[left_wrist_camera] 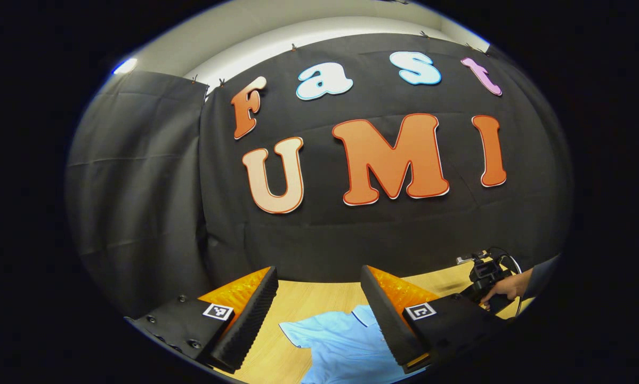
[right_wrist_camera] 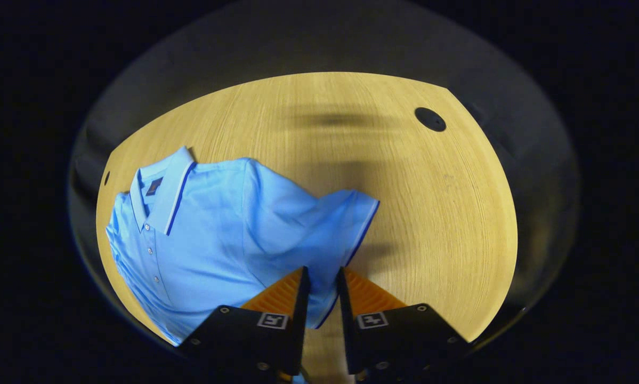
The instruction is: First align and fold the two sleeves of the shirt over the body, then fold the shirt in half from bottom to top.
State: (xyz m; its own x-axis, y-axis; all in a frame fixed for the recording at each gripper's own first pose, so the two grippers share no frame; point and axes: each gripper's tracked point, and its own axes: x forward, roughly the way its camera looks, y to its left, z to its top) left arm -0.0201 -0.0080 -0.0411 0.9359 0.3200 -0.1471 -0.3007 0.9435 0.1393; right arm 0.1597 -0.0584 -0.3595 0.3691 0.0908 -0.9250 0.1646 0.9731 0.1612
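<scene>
Counter (right_wrist_camera: 431, 213) first: pale wood, takes up the middle and right of the right gripper view, with a dark round hole (right_wrist_camera: 430, 119) at upper right. Shirt (right_wrist_camera: 218, 240) next: light blue polo, lying flat on the counter at left and lower centre of that view, collar (right_wrist_camera: 162, 194) toward upper left, buttons running down the left. One short sleeve (right_wrist_camera: 346, 224) sticks out to the right, hem with dark trim at frame centre. In the left gripper view the same shirt sits at bottom centre between my tool's fingers, collar end visible.

Right tool (right_wrist_camera: 323, 298): at the bottom centre, fingers nearly together with a thin gap, sleeve hem cloth showing in that gap. I can't tell if both fingers press on the cloth or just hover over it. I judge I'm here to take that sleeve by its hem, since folding it over the body is the first step. Tool points down at the counter, steeply tilted.

Left tool (left_wrist_camera: 319, 309): released, fingers wide apart, nothing between them but air above the shirt. It's held high and level, aimed at the booth wall, so I read it as waiting its turn.

Smallest: a hand (left_wrist_camera: 506, 288) with a dark sleeve at lower right of the left gripper view, gripping the other tool's handle, wrist bent downward.

Both sleeves look unfolded; task barely started.
</scene>
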